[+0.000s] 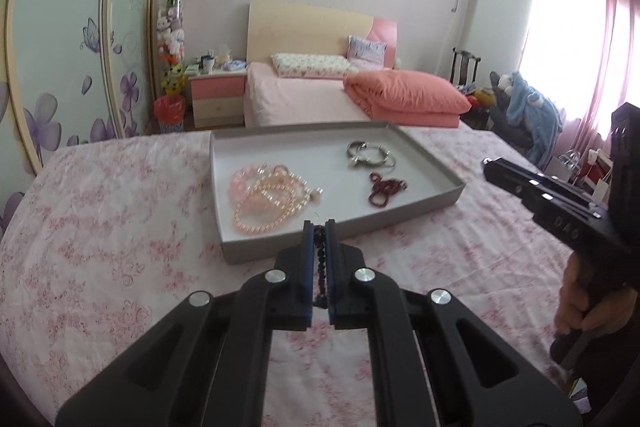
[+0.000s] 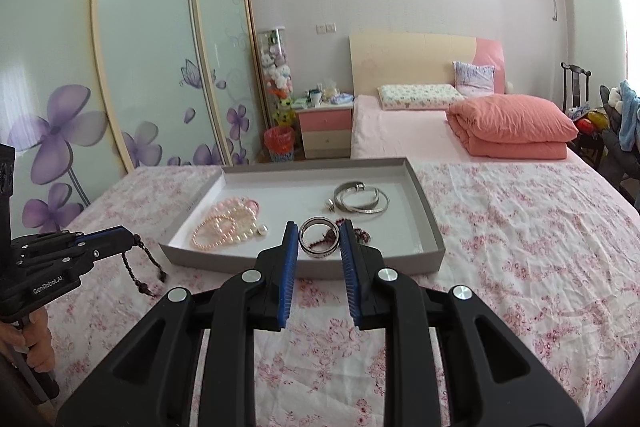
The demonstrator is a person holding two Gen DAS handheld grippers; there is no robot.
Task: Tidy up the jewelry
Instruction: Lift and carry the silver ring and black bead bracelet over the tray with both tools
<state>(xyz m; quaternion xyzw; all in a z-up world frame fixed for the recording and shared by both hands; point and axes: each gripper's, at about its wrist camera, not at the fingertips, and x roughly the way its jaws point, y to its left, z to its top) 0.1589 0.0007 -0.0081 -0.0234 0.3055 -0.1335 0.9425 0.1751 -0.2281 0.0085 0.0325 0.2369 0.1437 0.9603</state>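
Left gripper (image 1: 319,227) pinches a dark bead strand (image 1: 320,267) between pressed-together pads; the strand dangles low left in the right view, likely bound for the tray (image 2: 432,227). Right gripper (image 2: 319,229) clamps a rigid metal bangle (image 2: 319,238) across its width, at centre frame. The shallow grey card tray groups by type: pearl strands (image 2: 224,225) left, silver bangles (image 2: 362,201) upper right, garnet beads (image 1: 386,187) below them.

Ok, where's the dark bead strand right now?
The dark bead strand is clamped in the left hand-held gripper, dangling over the floral bedspread just left of the grey tray.
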